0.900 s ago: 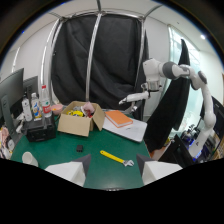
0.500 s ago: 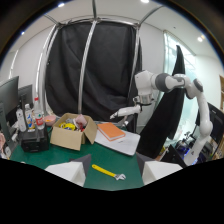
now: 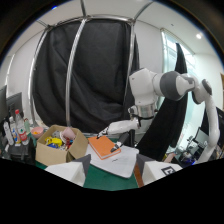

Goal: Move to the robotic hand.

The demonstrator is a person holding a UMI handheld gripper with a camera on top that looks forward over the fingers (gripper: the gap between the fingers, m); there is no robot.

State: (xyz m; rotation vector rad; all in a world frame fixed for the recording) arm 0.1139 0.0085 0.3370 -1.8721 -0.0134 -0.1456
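Right ahead of the open, empty tongs (image 3: 111,172), the robotic hand (image 3: 119,128) hangs over an orange book (image 3: 103,146). White paper (image 3: 120,160) lies near the worktop (image 3: 107,181) edge, beside a cardboard box (image 3: 59,150).

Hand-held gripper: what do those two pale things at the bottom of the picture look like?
The hand-held gripper shows as two pale, wedge-shaped fingers with flat faces and angular edges. The one beside the white sheet carries a black-and-white square marker. No cables, sleeve or hand are visible.

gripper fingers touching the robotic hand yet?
Apart. In the gripper view the fingers sit open and empty near the green table, while the robotic hand hangs well beyond them above the orange book, with white paper between.
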